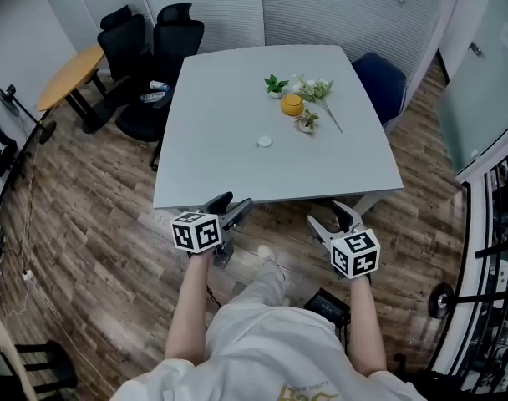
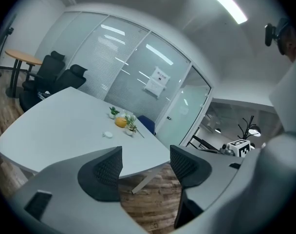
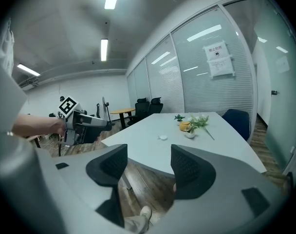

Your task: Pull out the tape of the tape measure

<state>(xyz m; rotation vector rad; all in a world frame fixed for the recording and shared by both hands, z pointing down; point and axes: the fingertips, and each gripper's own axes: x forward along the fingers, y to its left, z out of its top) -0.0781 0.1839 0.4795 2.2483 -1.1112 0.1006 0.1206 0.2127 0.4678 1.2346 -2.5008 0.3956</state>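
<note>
Not begun — left gripper and right gripper both open, empty, short of the desk. A small white round item, likely the tape measure, lies mid-desk — untouched, tape undrawn.

tape measure | I see a small white round disc | lying flat | on the tabletop, near its middle, untouched

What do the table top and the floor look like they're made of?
Table top: probably laminate or painted board, matte pale grey, no grain. Floor: wood or wood-look planks, brown, with grain streaks and plank seams; real or imitation is unclear.
</note>
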